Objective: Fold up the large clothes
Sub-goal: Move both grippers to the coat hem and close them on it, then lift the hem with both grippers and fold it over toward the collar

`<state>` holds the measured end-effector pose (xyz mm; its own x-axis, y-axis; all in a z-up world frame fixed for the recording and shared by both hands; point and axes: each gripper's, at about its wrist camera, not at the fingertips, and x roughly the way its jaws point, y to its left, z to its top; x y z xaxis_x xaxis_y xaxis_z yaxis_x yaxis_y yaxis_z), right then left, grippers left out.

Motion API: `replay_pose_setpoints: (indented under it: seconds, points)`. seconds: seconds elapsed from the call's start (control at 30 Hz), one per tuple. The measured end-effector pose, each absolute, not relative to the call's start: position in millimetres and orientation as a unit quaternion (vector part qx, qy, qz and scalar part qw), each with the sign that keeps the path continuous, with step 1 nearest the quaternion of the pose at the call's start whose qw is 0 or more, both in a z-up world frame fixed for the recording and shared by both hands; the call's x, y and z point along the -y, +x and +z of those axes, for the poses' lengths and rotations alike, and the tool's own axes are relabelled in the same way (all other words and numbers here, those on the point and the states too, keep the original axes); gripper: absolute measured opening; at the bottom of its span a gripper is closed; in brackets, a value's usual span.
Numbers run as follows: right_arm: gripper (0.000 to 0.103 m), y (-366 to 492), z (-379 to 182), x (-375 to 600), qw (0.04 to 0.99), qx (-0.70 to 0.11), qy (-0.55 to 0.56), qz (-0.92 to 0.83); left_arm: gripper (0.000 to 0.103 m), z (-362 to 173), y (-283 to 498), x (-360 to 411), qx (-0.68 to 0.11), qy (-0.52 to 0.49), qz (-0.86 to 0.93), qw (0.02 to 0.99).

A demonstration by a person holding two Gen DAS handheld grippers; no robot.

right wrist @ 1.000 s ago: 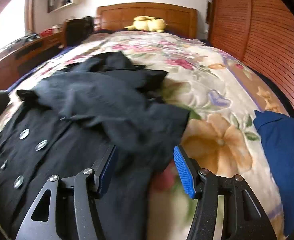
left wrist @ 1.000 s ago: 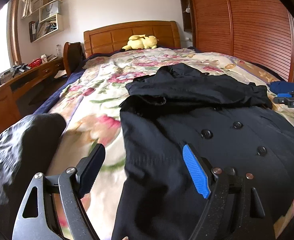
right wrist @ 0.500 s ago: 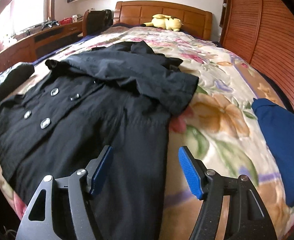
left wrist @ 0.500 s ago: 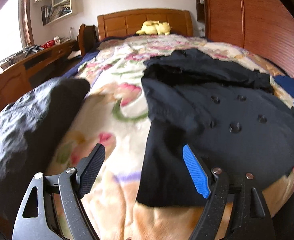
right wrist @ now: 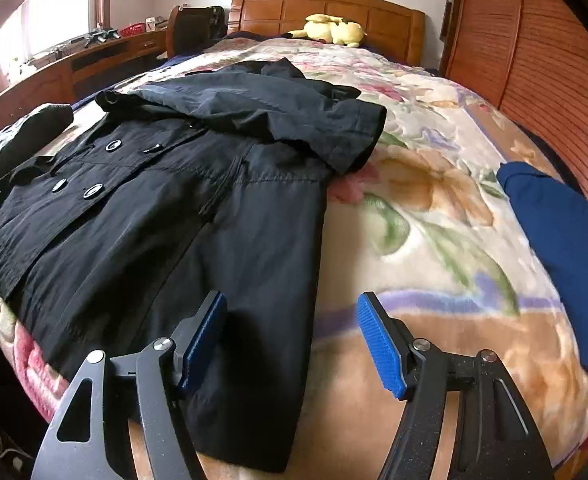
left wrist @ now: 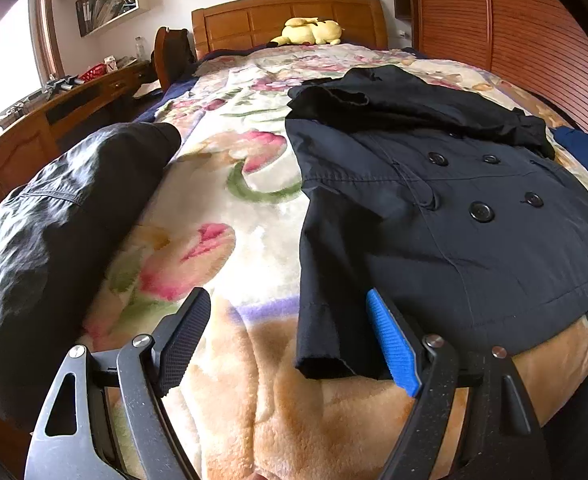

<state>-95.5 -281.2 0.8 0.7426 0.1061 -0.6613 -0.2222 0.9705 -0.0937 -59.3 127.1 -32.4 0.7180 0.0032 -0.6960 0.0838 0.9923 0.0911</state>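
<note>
Both tongs, left tongs (left wrist: 287,342) and right tongs (right wrist: 291,338), were spread and empty, the right just widened, after pulling back to the bed's (left wrist: 221,208) foot edge, framing the hem corners of the black coat (right wrist: 165,216), likely for a fold.

Yellow plush toy (left wrist: 308,32) by wooden headboard (left wrist: 285,20), floral blanket (left wrist: 229,184), perhaps folded blue cloth (right wrist: 566,248) at right.

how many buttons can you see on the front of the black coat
4, in two rows on the black coat: upper pair and, lower pair and. More may be hidden under the folded-over sleeves.
</note>
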Motion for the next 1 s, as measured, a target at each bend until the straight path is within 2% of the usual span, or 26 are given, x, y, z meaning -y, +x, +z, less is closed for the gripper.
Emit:
replay_pose_setpoints:
  seconds: [0.1,0.33,0.47,0.5,0.53,0.67,0.73,0.87,1.0]
  points:
    - [0.069,-98,1,282,0.93,-0.348,-0.081,0.092,0.08,-33,-57,-128,-0.378,0.052,-0.029,0.924]
    - [0.069,-107,-3,284,0.923,-0.359,-0.073,0.119,0.038,-33,-63,-117,-0.381,0.041,-0.071,0.921]
    - [0.069,-109,-3,288,0.919,-0.365,-0.064,0.133,0.027,-30,-65,-113,-0.376,0.047,-0.07,0.923]
    - [0.069,-108,-3,288,0.918,-0.367,-0.061,0.137,0.019,-29,-66,-113,-0.376,0.046,-0.072,0.923]
    - [0.066,-108,-4,287,0.917,-0.368,-0.057,0.142,0.014,-29,-68,-111,-0.375,0.047,-0.078,0.922]
    - [0.025,-109,-6,286,0.909,-0.371,-0.035,0.188,0.006,-23,-81,-104,-0.361,0.057,-0.078,0.928]
    - [0.016,-112,-4,286,0.909,-0.365,-0.039,0.198,0.006,-17,-88,-102,-0.348,0.061,-0.078,0.932]
    - [0.009,-118,4,287,0.913,-0.35,-0.039,0.204,0.006,2,-104,-100,-0.31,0.063,-0.079,0.945]
    - [0.008,-133,25,297,0.927,-0.315,-0.028,0.201,0.005,19,-119,-99,-0.288,0.066,-0.078,0.952]
